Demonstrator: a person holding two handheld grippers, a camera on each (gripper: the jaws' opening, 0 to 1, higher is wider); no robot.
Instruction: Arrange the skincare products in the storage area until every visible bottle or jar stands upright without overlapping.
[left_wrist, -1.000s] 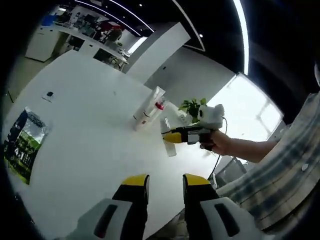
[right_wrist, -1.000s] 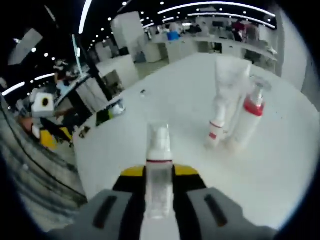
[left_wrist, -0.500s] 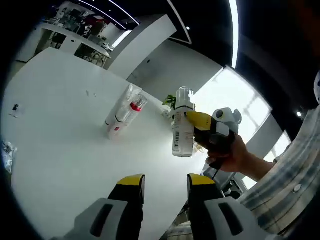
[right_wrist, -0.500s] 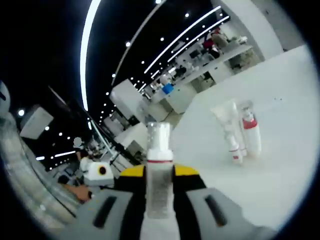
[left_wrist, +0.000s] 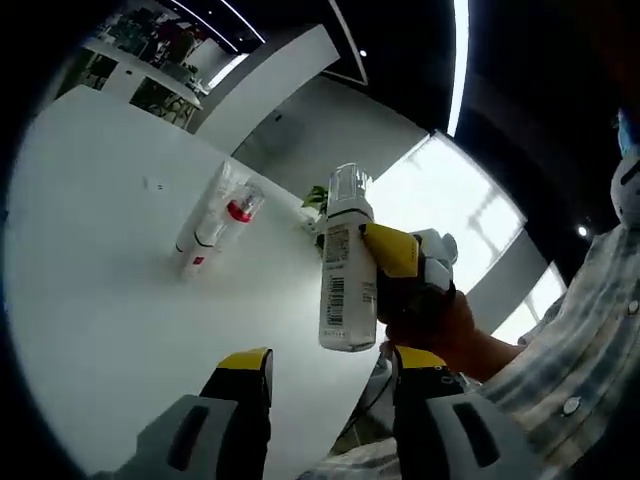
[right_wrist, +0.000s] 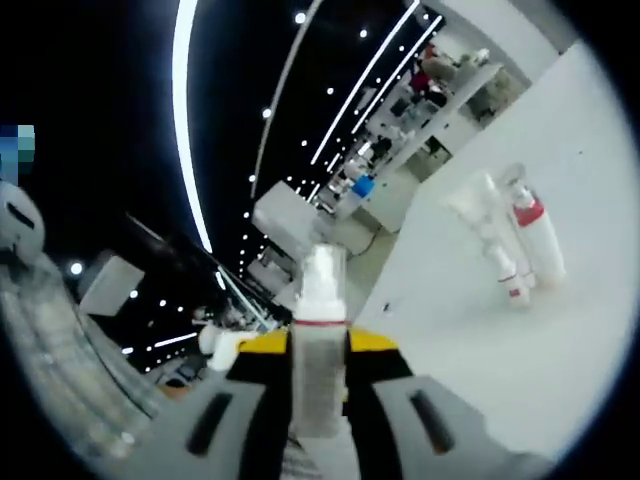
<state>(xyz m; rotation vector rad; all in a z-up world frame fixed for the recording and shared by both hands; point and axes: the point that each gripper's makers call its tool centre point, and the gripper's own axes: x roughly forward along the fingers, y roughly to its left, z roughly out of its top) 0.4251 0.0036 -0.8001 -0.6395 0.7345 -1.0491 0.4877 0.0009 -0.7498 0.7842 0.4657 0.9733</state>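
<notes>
Pump bottle (right_wrist: 318, 345) clamped in right claw (right_wrist: 318, 400), held in air above white desk (left_wrist: 110, 290), roughly upright. Left claw (left_wrist: 325, 375) released, empty. Tube (left_wrist: 205, 215) and red-collared bottle (left_wrist: 228, 222) standing close together farther across desk. Advice: lower bottle base-first onto bare desk, well apart from pair; release only once base sits flat.

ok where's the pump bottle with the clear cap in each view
Left gripper view: the pump bottle is right of centre, held in the right gripper above the white table.
Right gripper view: bottom centre, between that gripper's own jaws.
Shared landmark: the two red-trimmed bottles on the table.
</notes>
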